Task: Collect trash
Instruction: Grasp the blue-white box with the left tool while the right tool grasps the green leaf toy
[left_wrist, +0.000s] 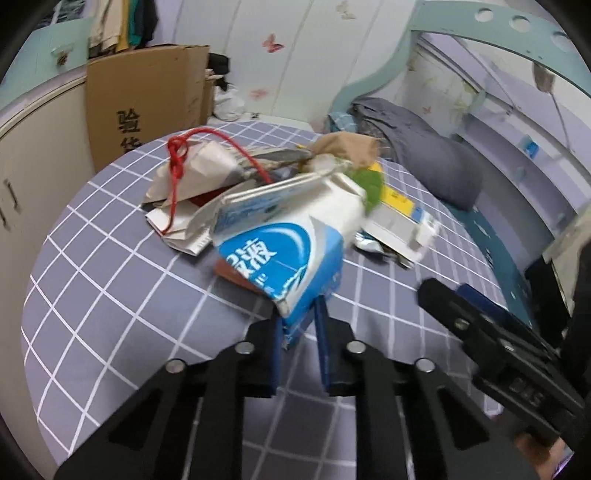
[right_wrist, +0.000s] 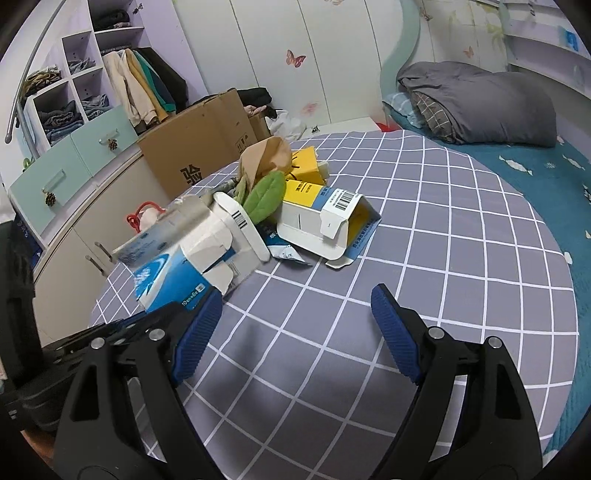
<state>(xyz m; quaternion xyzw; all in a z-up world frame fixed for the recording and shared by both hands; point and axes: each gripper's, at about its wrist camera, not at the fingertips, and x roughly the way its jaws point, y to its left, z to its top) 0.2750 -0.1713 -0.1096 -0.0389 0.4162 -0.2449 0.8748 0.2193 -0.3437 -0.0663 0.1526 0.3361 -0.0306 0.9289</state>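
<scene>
Two claws worked: my left claw pinched the blue tissue box for lifting; right claw hung open.

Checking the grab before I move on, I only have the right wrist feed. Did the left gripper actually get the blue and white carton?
Observer: Yes. In the left wrist view the left gripper has its jaws pinched on the near corner of the blue and white carton.
Operator: What's behind the carton? It blocks my view.
Observer: Crumpled white paper with a red cord looped over it, lying on the checked sheet.
Operator: Right gripper clear of the grab?
Observer: It is. The right gripper sits off to the carton's right, not touching it.
</scene>
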